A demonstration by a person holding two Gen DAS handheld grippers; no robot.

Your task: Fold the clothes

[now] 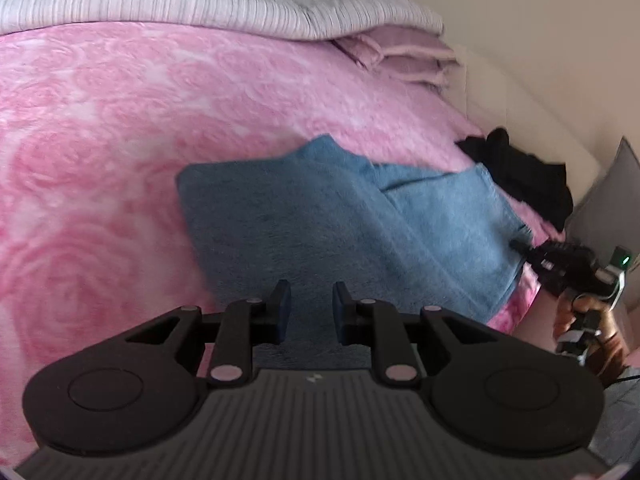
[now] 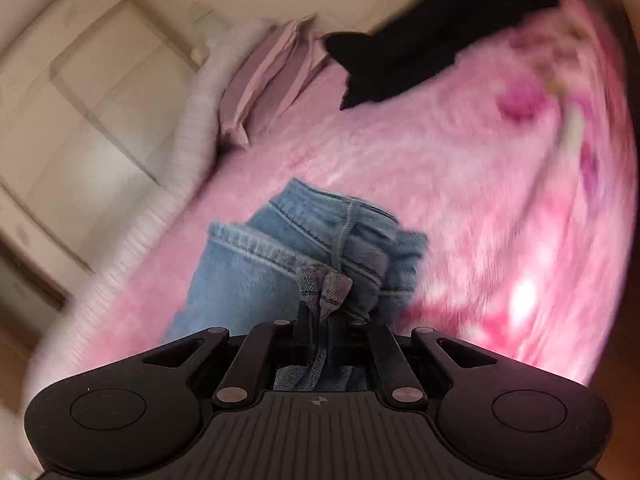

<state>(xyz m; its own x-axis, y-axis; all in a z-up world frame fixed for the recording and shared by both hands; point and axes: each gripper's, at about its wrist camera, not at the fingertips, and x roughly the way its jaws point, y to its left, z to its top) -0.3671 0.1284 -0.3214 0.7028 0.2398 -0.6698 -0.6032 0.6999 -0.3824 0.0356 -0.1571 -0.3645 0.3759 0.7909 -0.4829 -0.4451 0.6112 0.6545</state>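
Left wrist view: blue denim jeans (image 1: 320, 220) lie partly folded on a bed covered by a pink rose-patterned blanket (image 1: 100, 140). The left gripper (image 1: 310, 308) hovers over the near edge of the denim, its fingers spread with a clear gap and nothing between them. The right gripper (image 1: 520, 246), held in a hand (image 1: 580, 316), meets the denim at its right edge. Right wrist view: the right gripper (image 2: 326, 320) has its fingers pinching a bunched fold of hem and seam. A black garment (image 1: 520, 172) lies beyond the jeans near the wall. Folded mauve cloth (image 1: 400, 56) and a white ribbed cover (image 1: 200, 4) sit at the bed's far end.
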